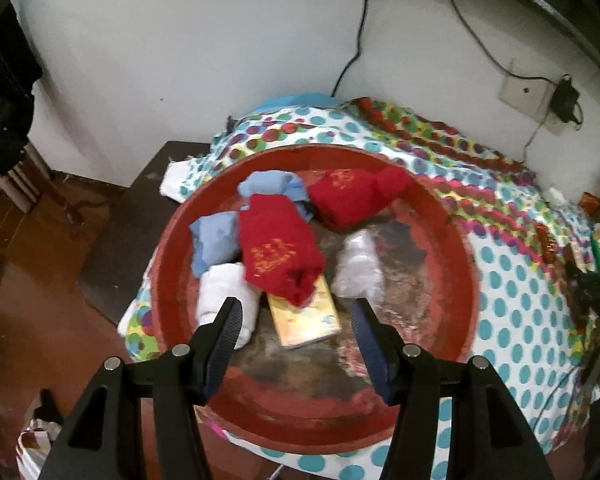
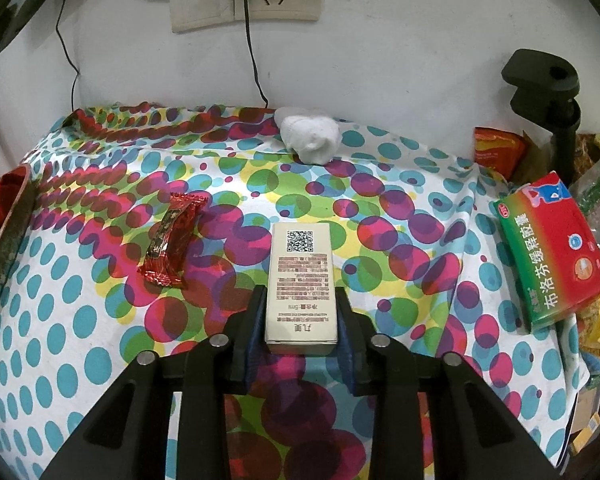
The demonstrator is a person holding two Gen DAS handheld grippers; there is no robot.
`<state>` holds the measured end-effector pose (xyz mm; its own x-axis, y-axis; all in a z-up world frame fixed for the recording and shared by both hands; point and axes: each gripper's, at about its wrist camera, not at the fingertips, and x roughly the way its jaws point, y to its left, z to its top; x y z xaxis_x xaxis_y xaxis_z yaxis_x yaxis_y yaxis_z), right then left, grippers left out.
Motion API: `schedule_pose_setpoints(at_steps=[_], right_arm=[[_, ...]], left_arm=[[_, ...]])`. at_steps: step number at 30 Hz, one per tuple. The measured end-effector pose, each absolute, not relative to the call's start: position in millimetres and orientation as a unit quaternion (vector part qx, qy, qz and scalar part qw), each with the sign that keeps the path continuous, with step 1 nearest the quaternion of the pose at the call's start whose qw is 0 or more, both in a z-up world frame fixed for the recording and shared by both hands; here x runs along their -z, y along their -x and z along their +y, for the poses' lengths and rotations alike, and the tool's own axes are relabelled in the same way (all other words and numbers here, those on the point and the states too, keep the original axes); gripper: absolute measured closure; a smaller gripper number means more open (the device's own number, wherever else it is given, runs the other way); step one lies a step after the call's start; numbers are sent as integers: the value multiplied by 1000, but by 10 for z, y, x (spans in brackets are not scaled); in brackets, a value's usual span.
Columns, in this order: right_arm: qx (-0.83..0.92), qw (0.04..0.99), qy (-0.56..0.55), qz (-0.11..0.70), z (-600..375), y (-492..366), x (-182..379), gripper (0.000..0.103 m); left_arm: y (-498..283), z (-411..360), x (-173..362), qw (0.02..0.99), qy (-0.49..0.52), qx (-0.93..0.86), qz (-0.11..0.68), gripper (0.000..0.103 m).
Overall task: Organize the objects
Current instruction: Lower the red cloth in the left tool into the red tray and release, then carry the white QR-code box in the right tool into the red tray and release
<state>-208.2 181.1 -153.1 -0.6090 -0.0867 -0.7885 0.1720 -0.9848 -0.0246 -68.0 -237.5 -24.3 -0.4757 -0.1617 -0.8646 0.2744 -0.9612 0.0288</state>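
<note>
A red round basin [image 1: 466, 280] stands on the spotted cloth and holds red socks [image 1: 280, 256], blue socks [image 1: 214, 240], a white sock roll [image 1: 224, 300], a clear plastic bundle [image 1: 358, 268] and a yellow box [image 1: 304, 316]. My left gripper [image 1: 296, 314] is open and empty above the basin's near side. My right gripper [image 2: 300, 300] is shut on a white box with a QR code [image 2: 302, 280] and holds it over the cloth. A red candy wrapper [image 2: 172, 240] lies to its left. A white sock roll [image 2: 310, 138] sits by the wall.
A green and red medicine box [image 2: 554, 250] lies at the table's right edge beside snack packets [image 2: 496, 150] and a black clamp stand [image 2: 548, 88]. Wall sockets with cables [image 2: 246, 0] are behind. The basin's rim [image 2: 4, 232] shows at far left.
</note>
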Motion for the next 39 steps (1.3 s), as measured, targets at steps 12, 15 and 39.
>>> schedule_pose_setpoints(at_steps=[12,15,39], right_arm=[[890,44,-454,14,2140,1979,1409,76],[889,51,-455,19,2092,1965,1329,76],[836,294,-439,149,-305,1081,872,76]], left_arm=[[741,-2246,261,110,-499,859,37,45],[687,-2275,236,109,-493,862,38,45],[235,-3247,-143,165,-476,851,148,45]])
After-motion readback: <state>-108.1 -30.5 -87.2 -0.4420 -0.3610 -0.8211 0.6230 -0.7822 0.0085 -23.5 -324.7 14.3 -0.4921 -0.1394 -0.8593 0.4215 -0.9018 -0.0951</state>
